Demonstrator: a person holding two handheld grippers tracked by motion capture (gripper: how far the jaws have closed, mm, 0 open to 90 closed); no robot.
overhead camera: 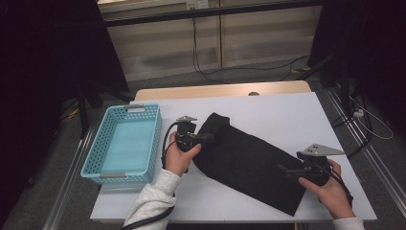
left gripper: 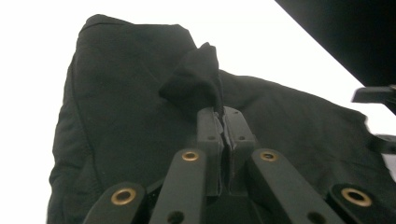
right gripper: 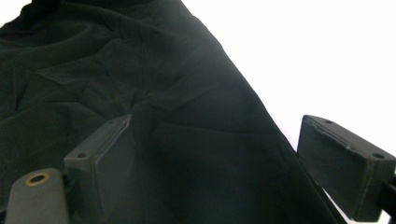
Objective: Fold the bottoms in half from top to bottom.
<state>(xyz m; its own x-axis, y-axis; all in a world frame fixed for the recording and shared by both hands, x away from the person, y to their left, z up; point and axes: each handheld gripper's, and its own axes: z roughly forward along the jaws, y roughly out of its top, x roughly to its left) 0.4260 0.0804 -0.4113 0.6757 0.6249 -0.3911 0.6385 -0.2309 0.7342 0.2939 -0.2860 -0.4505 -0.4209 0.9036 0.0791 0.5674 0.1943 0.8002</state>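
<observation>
Plain black cloth (overhead camera: 249, 160) in the black left gripper (left gripper: 223, 122), seemingly patternless; white surface (overhead camera: 287, 115) under it; turquoise basket (overhead camera: 123, 143) just beside that gripper.

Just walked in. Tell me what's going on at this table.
A person is handling a black cloth that lies spread on the white table, with a gripper in each hand. The left gripper is shut on a pinched-up fold near the cloth's left edge. The right gripper is open, its jaws standing either side of the cloth's right edge. A blue basket sits empty at the left.
</observation>
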